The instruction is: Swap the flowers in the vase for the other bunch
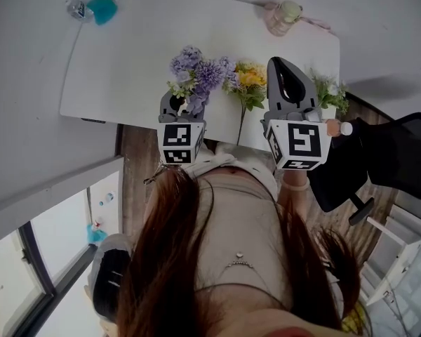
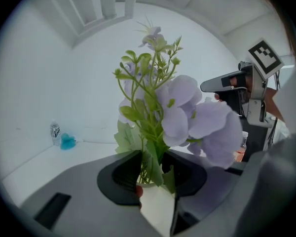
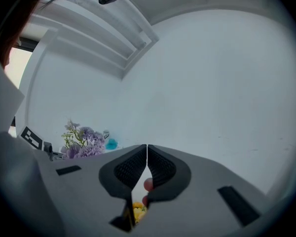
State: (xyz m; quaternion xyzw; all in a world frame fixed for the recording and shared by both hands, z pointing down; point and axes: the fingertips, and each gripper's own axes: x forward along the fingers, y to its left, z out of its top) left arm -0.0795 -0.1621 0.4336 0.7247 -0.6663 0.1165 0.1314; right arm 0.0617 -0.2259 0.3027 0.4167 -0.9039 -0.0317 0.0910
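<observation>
A bunch of purple flowers [image 1: 195, 72] stands at the near edge of the white table [image 1: 126, 69]. My left gripper [image 1: 181, 107] has its jaws closed round the green stems [image 2: 150, 162] just above a white vase rim [image 2: 149, 185]; the blooms [image 2: 202, 127] rise above the jaws. A yellow bunch [image 1: 249, 81] lies to the right of it, stem towards me. My right gripper [image 1: 286, 76] hovers right of the yellow bunch, shut with nothing between its pads [image 3: 147, 159]; a bit of yellow bloom [image 3: 138, 211] shows beneath it.
A small bottle [image 1: 77, 9] and a teal object [image 1: 102, 8] sit at the table's far left corner, a pale jar [image 1: 285, 14] at the far right. Green foliage [image 1: 331, 93], a capped bottle [image 1: 340, 128] and a black office chair [image 1: 396, 160] are on the right.
</observation>
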